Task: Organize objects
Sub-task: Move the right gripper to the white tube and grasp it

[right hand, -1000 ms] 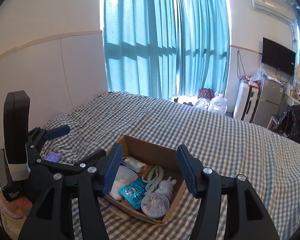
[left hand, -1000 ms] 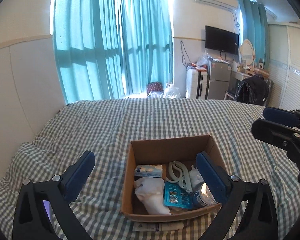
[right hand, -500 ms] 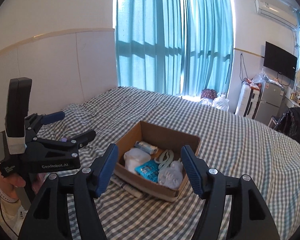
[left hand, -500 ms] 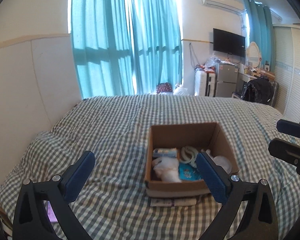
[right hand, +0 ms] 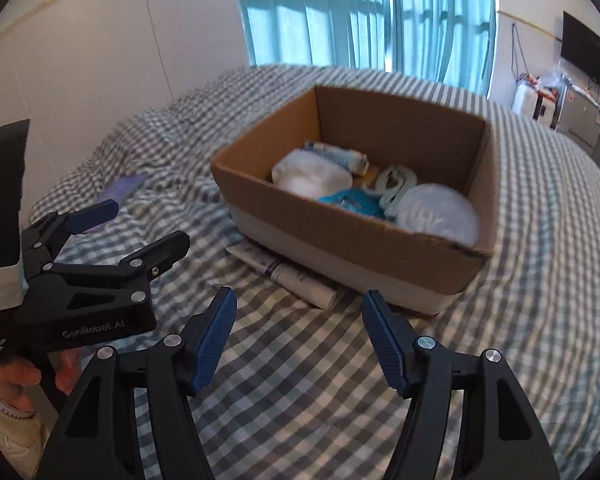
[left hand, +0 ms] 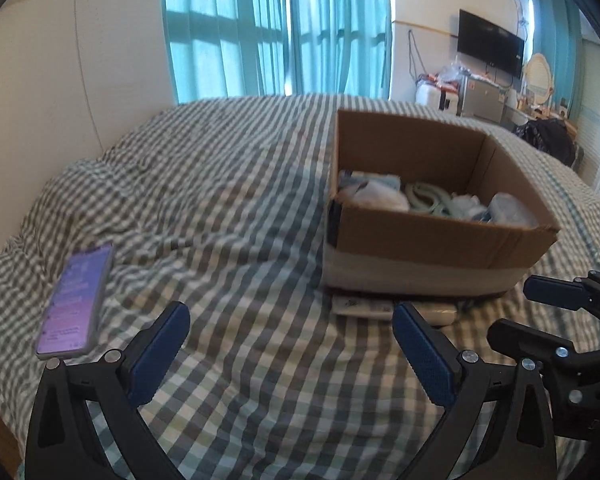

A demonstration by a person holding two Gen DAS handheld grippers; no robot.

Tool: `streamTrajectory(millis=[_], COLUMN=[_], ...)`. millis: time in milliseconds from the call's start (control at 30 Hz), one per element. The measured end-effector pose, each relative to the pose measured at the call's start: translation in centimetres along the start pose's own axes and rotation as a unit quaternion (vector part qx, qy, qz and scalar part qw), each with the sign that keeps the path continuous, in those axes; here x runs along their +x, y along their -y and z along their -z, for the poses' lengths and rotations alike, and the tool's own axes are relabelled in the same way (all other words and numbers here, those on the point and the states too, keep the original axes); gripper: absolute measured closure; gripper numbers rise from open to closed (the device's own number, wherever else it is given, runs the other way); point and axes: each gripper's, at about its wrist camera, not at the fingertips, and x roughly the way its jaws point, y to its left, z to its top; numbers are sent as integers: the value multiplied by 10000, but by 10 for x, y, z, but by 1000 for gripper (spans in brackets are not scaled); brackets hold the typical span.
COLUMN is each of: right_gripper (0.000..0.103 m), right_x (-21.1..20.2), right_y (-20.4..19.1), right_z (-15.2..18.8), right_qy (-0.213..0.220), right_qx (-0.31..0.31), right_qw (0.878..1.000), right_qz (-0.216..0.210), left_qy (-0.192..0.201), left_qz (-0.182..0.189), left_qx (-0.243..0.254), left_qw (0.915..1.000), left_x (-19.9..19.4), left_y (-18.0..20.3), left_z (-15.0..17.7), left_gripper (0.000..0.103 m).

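Left gripper (left hand: pixel 290 344): fingers spread wide and holding nothing, hovering low over the checked bed (left hand: pixel 228 216), near side, short of the box.
Right gripper (right hand: pixel 298 334): fingers spread too, nothing between them, pointing at the near corner of the box.
Cardboard box (right hand: pixel 352 240): sits in the middle of the bed, top open, a pale band round its lower wall. Inside I can make out a white bundle (right hand: pixel 310 174) at the left, a teal packet (right hand: pixel 352 200), pale green looped cords (right hand: pixel 396 186), a round white lump (right hand: pixel 440 214) at the right and a small wrapped pack (right hand: pixel 336 154) at the far side.
Tube (right hand: pixel 300 278): a white tube with print, lying half wedged under the box's near wall; from the left gripper's side it shows just in front of the box.
Phone (left hand: pixel 76 300): screen lit, flat on the bed at the near left edge, well apart from the box.
Risk, tube: I'd judge that pulling on it while the box weighs on it could drag or tip the box.
Risk, mattress: soft bedding gives way, so fingers pressing down may sink and catch fabric instead.
Risk, phone: it lies close to the edge; a sweep of the left gripper could knock it off.
Risk, crowding: both grippers sit near each other and could collide.
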Motion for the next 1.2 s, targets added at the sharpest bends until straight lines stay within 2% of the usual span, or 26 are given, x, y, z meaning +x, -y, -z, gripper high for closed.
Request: streamTrajectory(millis=[133,233,333,433,500,567,600,633,733,1000,1133,1200], right_gripper=[38,38,38,38,38,42,53,65,73,82,85,85], right_x=[39,62,79,92,101,104,104,102,91,19,-9,-18], right_y=[-4,-7,-1,3,4,4,3,2,-8,-9,15,25], right_z=[0,-1,0,3,3,3,3,4,10,55,77,88], right_qy=[-306,-497,-602,-689,-752,-752,-750,-722,-683,-435,-542,-623], right_qx=[-87,-125,45,186,209,313,307,250,-69,-386,-126,174], right_qw=[9994,9987,9982,9974,9969,9966,9965,9968,9973,9966,9960,9962], right_qz=[109,70,71,50,101,109,180,240,266,589,697,582], left_qy=[-275,-488,-754,-769,-753,-758,-763,-754,-723,-457,-428,-479], left_qz=[-55,-363,-362,-238,-289,-354,-379,-407,-419,-214,-11,83], left_qx=[-44,-82,-315,-549,-515,-441,-405,-376,-354,-160,-76,-89], left_qw=[9996,9981,9960,9952,9954,9955,9955,9956,9959,9986,9991,9988], left_x=[23,37,45,45,45,44,45,45,45,27,15,12], left_y=[-6,-9,-18,-25,-23,-20,-18,-17,-16,-2,9,13], left_z=[5,8,11,12,14,14,15,15,16,21,29,34], left_gripper=[0,0,0,0,0,0,0,0,0,0,0,0])
